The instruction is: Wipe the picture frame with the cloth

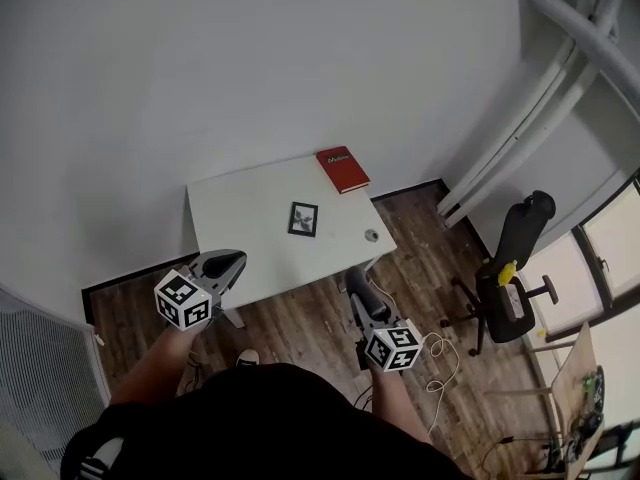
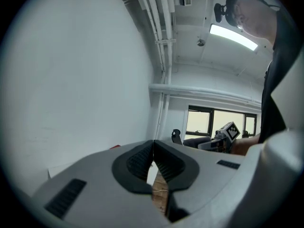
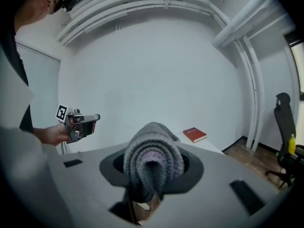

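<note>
A small dark picture frame (image 1: 303, 219) lies flat in the middle of the white table (image 1: 240, 208). Both grippers hang over the wooden floor in front of the table. My left gripper (image 1: 228, 262) is off the table's front left corner; its jaws (image 2: 153, 164) are shut with nothing between them. My right gripper (image 1: 356, 281) is near the front right corner, shut on a folded grey knitted cloth (image 3: 152, 161) that bulges out of its jaws. From the right gripper view, my left gripper (image 3: 80, 123) shows to the left.
A red book (image 1: 343, 169) lies at the table's back right corner and a small round object (image 1: 371, 235) near its right edge. A black office chair (image 1: 512, 273) stands to the right. White pipes (image 1: 540, 98) run along the wall. A cable (image 1: 442, 360) lies on the floor.
</note>
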Available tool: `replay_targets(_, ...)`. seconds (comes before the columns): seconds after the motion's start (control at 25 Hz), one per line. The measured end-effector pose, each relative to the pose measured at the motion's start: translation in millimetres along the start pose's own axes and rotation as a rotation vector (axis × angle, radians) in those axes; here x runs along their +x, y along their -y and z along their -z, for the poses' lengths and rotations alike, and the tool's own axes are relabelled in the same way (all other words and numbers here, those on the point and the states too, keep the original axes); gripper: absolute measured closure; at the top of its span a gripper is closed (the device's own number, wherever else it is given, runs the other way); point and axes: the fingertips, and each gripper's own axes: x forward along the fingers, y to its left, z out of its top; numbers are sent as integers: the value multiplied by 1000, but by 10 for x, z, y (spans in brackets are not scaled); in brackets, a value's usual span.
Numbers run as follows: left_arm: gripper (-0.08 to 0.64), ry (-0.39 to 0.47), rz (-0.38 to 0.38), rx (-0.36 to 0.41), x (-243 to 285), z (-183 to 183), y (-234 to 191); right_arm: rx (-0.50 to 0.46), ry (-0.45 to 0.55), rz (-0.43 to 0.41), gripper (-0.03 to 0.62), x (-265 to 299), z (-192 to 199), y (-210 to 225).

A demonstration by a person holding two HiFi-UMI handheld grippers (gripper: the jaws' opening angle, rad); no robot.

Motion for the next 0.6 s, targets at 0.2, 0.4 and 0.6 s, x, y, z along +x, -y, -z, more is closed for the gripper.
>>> replay_targets(0.2, 549, 0, 58, 1, 249, -58, -255, 17, -33, 66, 474, 118, 12, 94)
replay_targets(0.4, 549, -12, 96, -22, 405, -19, -543, 45, -54, 128, 474, 268, 17, 173)
replay_targets(0.6, 549, -26, 126, -27, 510, 9, -815, 39, -78, 132, 474, 562, 20, 57)
